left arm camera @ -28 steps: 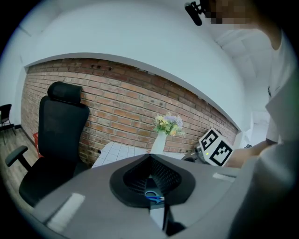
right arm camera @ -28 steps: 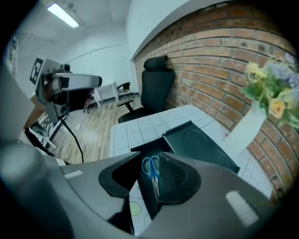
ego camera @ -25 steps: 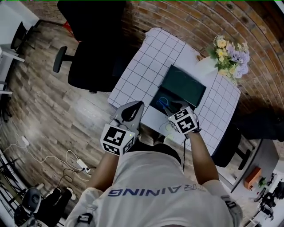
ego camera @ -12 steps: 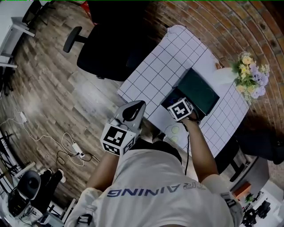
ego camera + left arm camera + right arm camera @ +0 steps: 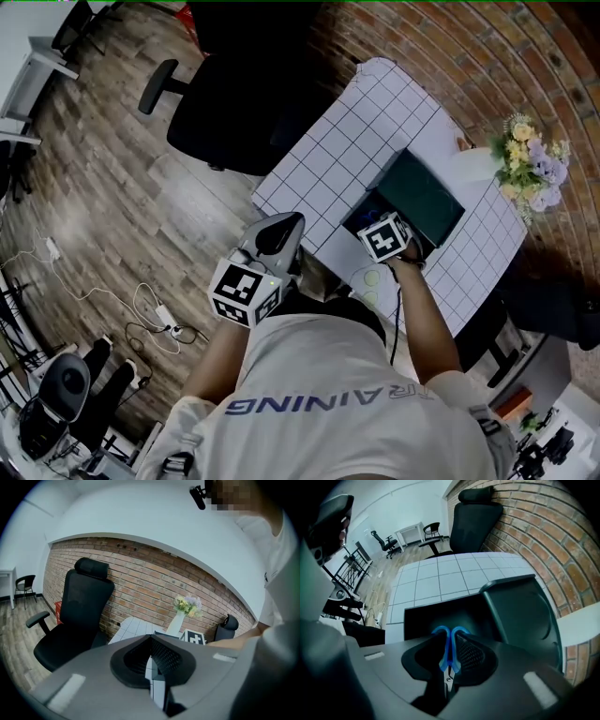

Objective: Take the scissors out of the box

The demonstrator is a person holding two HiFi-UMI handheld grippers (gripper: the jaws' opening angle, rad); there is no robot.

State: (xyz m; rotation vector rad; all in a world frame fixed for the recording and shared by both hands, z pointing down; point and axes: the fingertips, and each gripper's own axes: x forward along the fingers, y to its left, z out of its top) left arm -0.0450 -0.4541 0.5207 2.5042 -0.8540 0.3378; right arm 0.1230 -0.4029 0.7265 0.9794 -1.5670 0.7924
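Floorboards (image 5: 112,206) and a brick wall (image 5: 487,56) surround a surface (image 5: 347,141) spread with a white gridded cloth. A black office chair (image 5: 234,112) stands at its far-left side and a vase of flowers (image 5: 525,164) at its right end. A dark box (image 5: 422,613) lies open on the surface, its lid (image 5: 520,611) flung back toward the bricks. The person's right arm (image 5: 422,309) reaches forward over the near edge, wrist bent so the right gripper (image 5: 449,639) points steeply down into the box. Its jaws are closing on the blue-handled scissors (image 5: 447,658), which lie in the box with the pads against both handles. The left arm is tucked close to the body, holding the left gripper (image 5: 150,638) short of the surface and tilted slightly downward, its jaws pressed together with nothing between them.
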